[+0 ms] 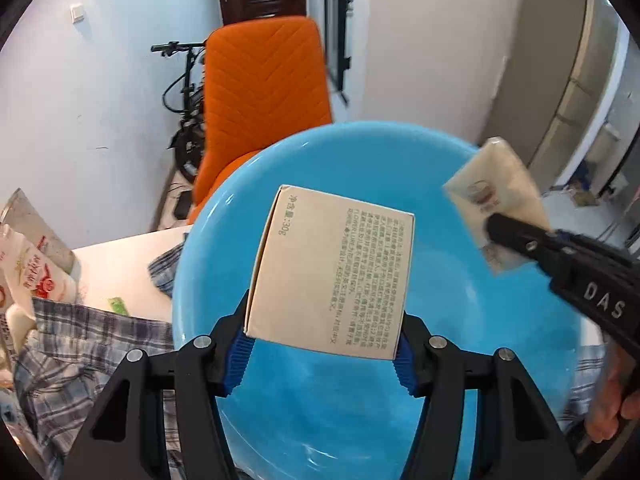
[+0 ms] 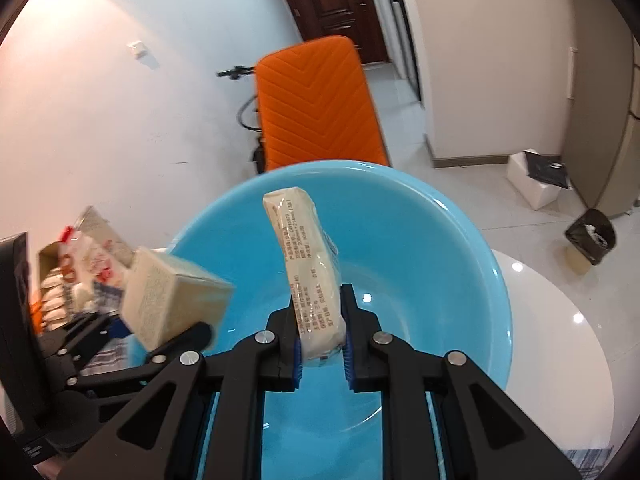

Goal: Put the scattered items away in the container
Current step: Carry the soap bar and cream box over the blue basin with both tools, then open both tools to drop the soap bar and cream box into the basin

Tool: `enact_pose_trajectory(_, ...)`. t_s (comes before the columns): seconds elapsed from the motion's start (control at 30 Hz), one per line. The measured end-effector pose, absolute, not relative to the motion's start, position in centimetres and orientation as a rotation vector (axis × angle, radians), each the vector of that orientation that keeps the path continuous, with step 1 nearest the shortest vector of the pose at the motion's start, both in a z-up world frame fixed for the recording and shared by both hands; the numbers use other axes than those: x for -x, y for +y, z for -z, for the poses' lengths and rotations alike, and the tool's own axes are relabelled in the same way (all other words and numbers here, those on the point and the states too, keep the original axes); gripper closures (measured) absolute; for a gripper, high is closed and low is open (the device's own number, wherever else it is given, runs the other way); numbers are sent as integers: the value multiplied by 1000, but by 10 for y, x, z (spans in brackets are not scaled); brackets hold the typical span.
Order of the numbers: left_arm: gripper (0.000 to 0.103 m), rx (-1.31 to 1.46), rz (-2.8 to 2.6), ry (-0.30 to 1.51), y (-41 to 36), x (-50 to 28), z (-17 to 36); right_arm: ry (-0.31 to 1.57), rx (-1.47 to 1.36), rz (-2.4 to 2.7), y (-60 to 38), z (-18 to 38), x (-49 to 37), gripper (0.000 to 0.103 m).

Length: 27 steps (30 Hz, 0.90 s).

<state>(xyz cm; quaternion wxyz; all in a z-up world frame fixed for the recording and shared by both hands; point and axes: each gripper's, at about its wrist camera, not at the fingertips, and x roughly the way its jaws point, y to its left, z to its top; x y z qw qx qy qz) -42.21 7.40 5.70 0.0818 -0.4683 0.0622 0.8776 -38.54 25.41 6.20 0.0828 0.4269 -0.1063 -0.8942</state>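
A large light-blue basin [image 1: 520, 360] [image 2: 460, 280] fills the middle of both views. My left gripper [image 1: 322, 354] is shut on a beige cardboard box [image 1: 332, 268] with printed text, held over the basin. The same box [image 2: 172, 304] shows at the left of the right wrist view. My right gripper [image 2: 320, 336] is shut on a pale tissue pack [image 2: 308, 264] in clear wrap, also above the basin. In the left wrist view that pack [image 1: 496, 200] hangs over the basin's right rim, with the right gripper's black fingers [image 1: 520, 240] clamped on it.
Plaid cloth [image 1: 80, 352] and snack packets [image 1: 28, 276] lie on the white table [image 1: 120, 268] to the left of the basin. An orange chair [image 1: 264, 100] [image 2: 320, 104] stands behind it, with a bicycle [image 1: 184, 96] against the wall. A black bin [image 2: 592, 236] sits on the floor.
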Motion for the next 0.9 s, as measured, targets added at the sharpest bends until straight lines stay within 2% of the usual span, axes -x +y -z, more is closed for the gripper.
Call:
enact_pose_trajectory(0.4, 41, 1436, -2576, 145, 74, 433, -38, -141, -1281, 2728, 226, -58, 394, 89)
enact_pose_trajectory(0.6, 42, 1430, -2591, 92, 64, 432, -41, -146, -1290, 2715, 225, -58, 396, 89)
enact_pose_trajectory(0.9, 41, 1438, -2598, 119, 67, 434, -39, -182, -1322, 2704, 237, -51, 403, 89)
